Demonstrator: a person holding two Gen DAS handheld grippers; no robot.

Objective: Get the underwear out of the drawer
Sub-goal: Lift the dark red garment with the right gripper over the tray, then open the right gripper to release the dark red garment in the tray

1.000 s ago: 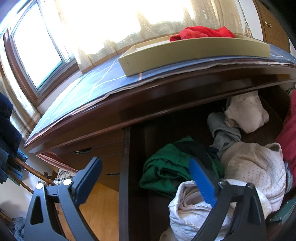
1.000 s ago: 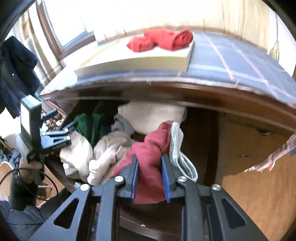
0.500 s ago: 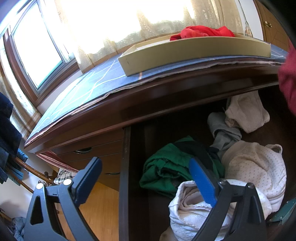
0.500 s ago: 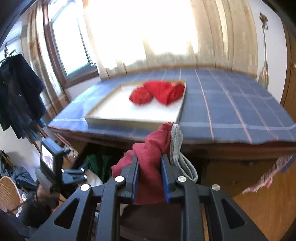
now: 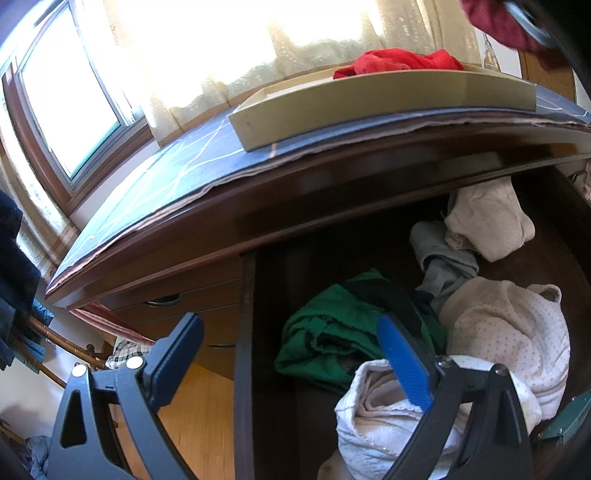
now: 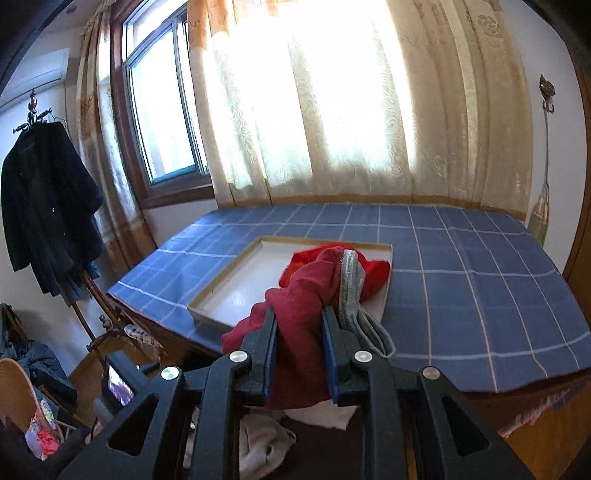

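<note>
My right gripper (image 6: 300,338) is shut on dark red underwear (image 6: 301,295) with a grey waistband, held up above the front edge of the dresser top, just short of the shallow tray (image 6: 236,280). Bright red garments (image 6: 373,273) lie in that tray (image 5: 332,114). The held underwear (image 5: 495,18) shows at the top right of the left wrist view. My left gripper (image 5: 291,358) hangs open over the left edge of the open drawer (image 5: 242,332), nothing between its fingers. Inside lie a green garment (image 5: 325,332), a grey one (image 5: 443,258) and several white and cream pieces (image 5: 509,332).
A blue checked cloth (image 6: 461,277) covers the dresser top. Curtains (image 6: 332,110) and a window stand behind it. A dark coat (image 6: 48,214) hangs on a rack at the left. Closed drawers (image 5: 177,306) and wooden floor lie left of the open drawer.
My right gripper has risen out of the drawer with the dark red underwear, up to above the dresser top and tilted towards the tray. The left gripper has stayed in place.
</note>
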